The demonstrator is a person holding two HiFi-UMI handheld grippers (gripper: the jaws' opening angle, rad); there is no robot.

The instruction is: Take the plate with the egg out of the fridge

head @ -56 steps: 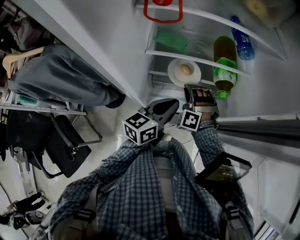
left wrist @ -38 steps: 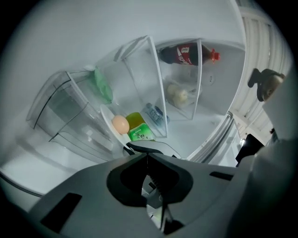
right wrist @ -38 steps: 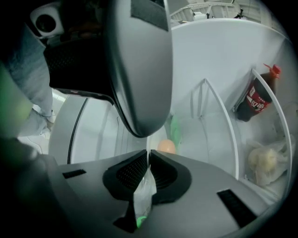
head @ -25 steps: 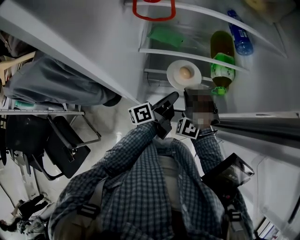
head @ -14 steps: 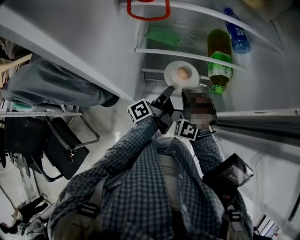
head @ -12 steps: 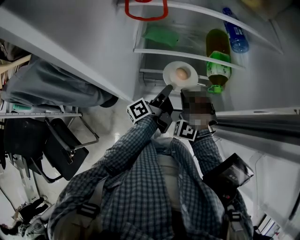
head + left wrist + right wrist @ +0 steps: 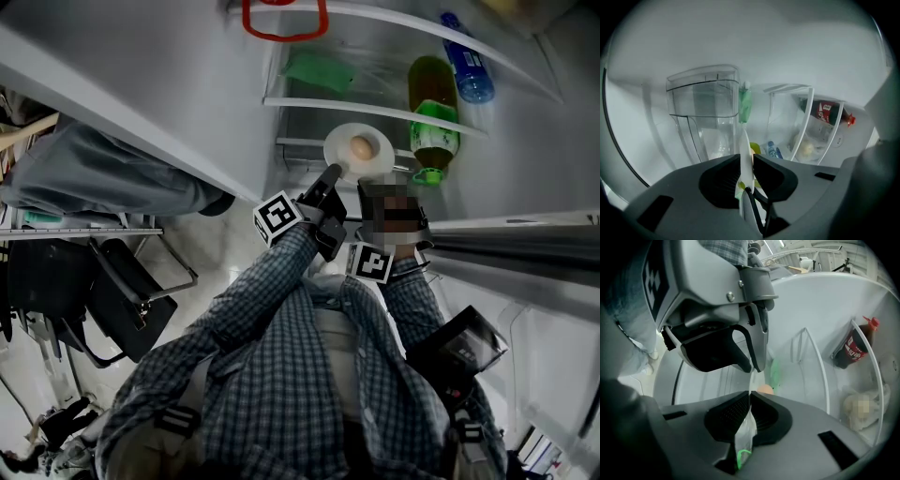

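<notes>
- Where the checked sleeves (image 7: 281,281) end, the two grippers reach side by side into the open fridge, the left gripper (image 7: 330,174) just beside the right gripper (image 7: 749,401).
- The fingers of the left gripper are pressed together on the near rim of the plate (image 7: 379,166). In the left gripper view this rim stands between them as a thin white edge, gripped from both sides.
- The fingers of the right gripper are closed on the same rim, close to the left ones. In the right gripper view the thin edge goes up between them, and the left gripper hangs close above.
- The plate is white and round, and it is at the front of the lower shelf (image 7: 295,142), at the opening of the fridge. I cannot tell if it touches the shelf or is lifted from it.
- The egg (image 7: 361,147) is brown and lies about in the middle of the plate, apart from all the fingers.
- A green bottle (image 7: 431,117) is near the plate, on its right side.
- A green bag (image 7: 319,70) lies on the shelf above, and a blue bottle (image 7: 463,73) is farther back on the right.
- In the left gripper view a clear bin (image 7: 703,108) stands behind the plate edge.
- In the right gripper view a dark bottle (image 7: 855,350) with a red cap leans in a white rack at the far right.
</notes>
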